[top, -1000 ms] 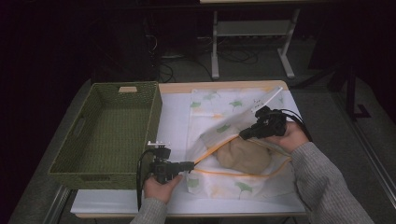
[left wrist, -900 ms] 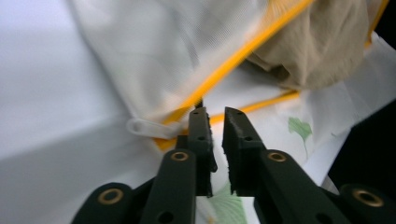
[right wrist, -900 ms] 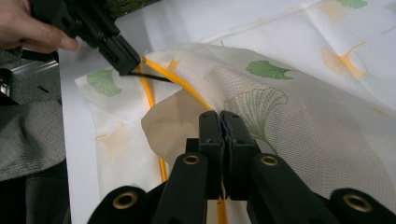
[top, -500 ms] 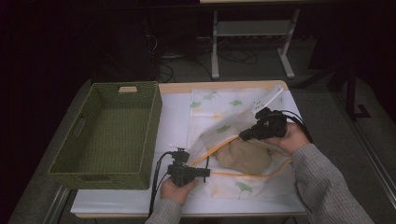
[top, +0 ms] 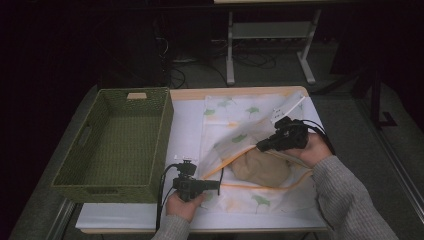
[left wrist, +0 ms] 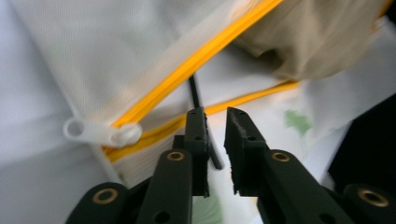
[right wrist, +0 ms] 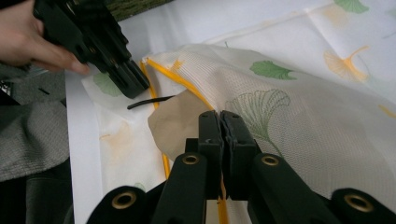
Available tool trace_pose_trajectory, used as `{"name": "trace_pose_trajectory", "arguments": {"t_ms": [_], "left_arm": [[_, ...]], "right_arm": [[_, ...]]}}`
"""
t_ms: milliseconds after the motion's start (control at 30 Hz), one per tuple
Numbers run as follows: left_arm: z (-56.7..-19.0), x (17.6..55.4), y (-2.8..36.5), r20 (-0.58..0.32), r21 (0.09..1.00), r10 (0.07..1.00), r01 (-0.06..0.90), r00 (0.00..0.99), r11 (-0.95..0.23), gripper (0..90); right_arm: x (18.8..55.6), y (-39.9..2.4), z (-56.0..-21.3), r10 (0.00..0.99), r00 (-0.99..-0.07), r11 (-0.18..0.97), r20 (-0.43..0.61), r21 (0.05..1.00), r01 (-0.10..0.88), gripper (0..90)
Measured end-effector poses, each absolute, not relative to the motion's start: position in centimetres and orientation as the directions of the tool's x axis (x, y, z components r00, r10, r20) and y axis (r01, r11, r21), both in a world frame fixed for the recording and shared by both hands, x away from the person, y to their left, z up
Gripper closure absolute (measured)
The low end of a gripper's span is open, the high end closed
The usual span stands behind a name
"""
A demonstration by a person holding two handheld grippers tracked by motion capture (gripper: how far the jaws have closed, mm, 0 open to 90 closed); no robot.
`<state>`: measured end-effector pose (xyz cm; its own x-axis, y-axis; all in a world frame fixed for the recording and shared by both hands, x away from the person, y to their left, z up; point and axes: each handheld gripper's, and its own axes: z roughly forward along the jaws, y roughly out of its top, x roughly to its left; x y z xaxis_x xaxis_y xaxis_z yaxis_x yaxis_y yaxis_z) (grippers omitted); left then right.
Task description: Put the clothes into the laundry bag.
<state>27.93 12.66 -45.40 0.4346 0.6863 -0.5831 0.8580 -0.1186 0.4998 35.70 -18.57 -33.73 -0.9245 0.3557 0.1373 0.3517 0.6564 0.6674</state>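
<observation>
Mesh laundry bag [top: 260, 145] lies right of centre on counter [top: 187, 120], its orange zipper opening running lower left to upper right. Left gripper [top: 218, 184], lower centre, has been narrowing, small gap, nothing between, beside white zipper pull [left wrist: 100, 133]. Right gripper [top: 260, 146], farther, clamped on upper zipper edge over tan cloth [top: 262, 167].

My left gripper [top: 218, 184] sits low in the middle of the high view with a small gap between its jaws, while my right gripper [top: 259, 147], farther right, is pinched tight.
</observation>
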Motion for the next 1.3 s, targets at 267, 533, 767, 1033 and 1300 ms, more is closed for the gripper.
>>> {"name": "trace_pose_trajectory", "arguments": {"t_ms": [267,533,767,1033,1300], "left_arm": [[-46.3,27.9,10.3,-0.592,0.483,0.671,0.863,0.446,-0.148,83.5],[-46.0,28.4,8.1,-0.606,0.502,0.643,0.852,0.468,-0.146,82.9],[-46.7,28.9,8.3,-0.66,0.49,0.609,0.867,0.439,-0.094,80.2],[-47.1,28.4,8.3,-0.663,0.465,0.604,0.875,0.444,-0.133,79.6],[-47.0,28.8,5.6,-0.666,0.48,0.585,0.866,0.463,-0.139,78.3]], "right_arm": [[35.5,-18.3,-33.7,0.344,-0.929,0.661,0.138,0.667,0.344,86.6],[35.1,-18.5,-33.7,0.337,-0.932,0.667,0.133,0.665,0.336,86.5],[35.0,-18.5,-34.4,0.333,-0.933,0.667,0.14,0.664,0.338,86.5],[35.1,-18.5,-34.6,0.335,-0.932,0.672,0.142,0.657,0.342,86.6],[35.0,-18.7,-34.8,0.338,-0.929,0.665,0.15,0.661,0.349,86.6]]}}
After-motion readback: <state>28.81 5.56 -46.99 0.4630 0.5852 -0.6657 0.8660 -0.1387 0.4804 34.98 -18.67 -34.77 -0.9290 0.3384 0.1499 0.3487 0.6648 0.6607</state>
